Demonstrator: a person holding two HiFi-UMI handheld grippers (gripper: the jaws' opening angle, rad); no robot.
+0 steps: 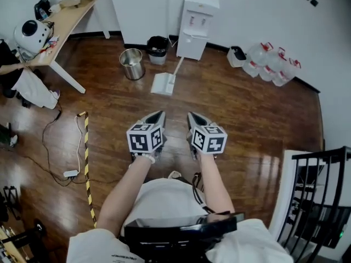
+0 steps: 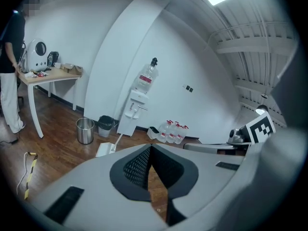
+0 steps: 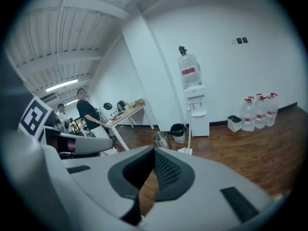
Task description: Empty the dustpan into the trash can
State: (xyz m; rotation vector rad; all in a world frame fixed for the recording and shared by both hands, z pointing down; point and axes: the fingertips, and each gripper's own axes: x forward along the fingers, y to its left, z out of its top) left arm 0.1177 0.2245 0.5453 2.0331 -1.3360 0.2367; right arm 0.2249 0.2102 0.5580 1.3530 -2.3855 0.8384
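A white long-handled dustpan [image 1: 163, 84] stands on the wood floor ahead of me, its handle leaning toward the water dispenser [image 1: 197, 26]. It shows small in the left gripper view [image 2: 107, 149] and in the right gripper view [image 3: 185, 151]. A steel trash can [image 1: 132, 63] [image 2: 85, 130] [image 3: 161, 139] stands left of it, next to a black bin [image 1: 158, 49]. My left gripper [image 1: 160, 114] [image 2: 150, 147] and right gripper [image 1: 192, 115] [image 3: 154, 150] are side by side in the air, well short of the dustpan. Both are shut with nothing in them.
Several water bottles [image 1: 269, 64] line the far right wall. A wooden table [image 1: 60, 26] with clutter stands at the left, a person [image 3: 91, 114] beside it. A yellow-black strip [image 1: 86, 158] and cables lie on the floor at left. A black rack [image 1: 318, 201] is at my right.
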